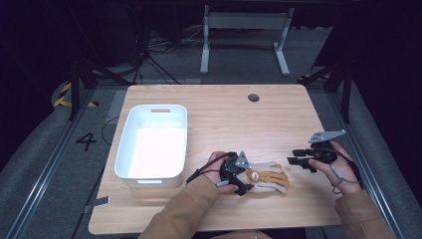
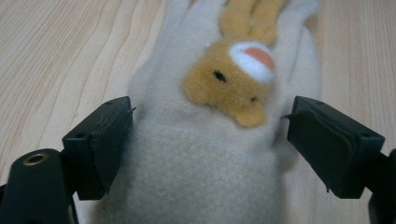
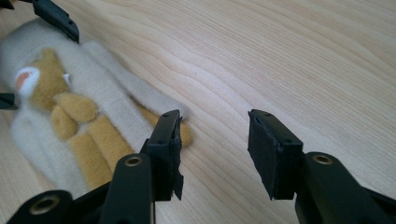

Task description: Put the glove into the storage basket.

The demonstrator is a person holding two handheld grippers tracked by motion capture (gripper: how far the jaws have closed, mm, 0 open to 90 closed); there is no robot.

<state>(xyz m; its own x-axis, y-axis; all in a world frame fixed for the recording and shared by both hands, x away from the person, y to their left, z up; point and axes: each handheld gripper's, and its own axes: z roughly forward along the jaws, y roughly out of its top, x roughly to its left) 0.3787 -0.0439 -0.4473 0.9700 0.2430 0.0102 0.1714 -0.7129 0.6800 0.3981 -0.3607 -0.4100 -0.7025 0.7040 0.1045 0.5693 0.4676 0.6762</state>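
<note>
A cream fleece glove (image 1: pixel 268 178) with a tan bear sewn on it lies flat on the wooden table (image 1: pixel 224 124), near the front edge. My left gripper (image 1: pixel 246 177) straddles its cuff. In the left gripper view the glove (image 2: pixel 201 154) runs between the two black pads, which stand wide at its two sides without squeezing it, so the left gripper (image 2: pixel 208 121) is open. My right gripper (image 1: pixel 297 158) hovers to the right of the glove's fingertips. In the right gripper view it (image 3: pixel 215 140) is open over bare wood, and the glove (image 3: pixel 70 116) lies to its left.
A white plastic bin (image 1: pixel 152 107) stands on the left part of the table, with nothing seen inside. A round cable hole (image 1: pixel 253 97) sits near the far edge. Beyond the table are the floor, cables and a desk frame.
</note>
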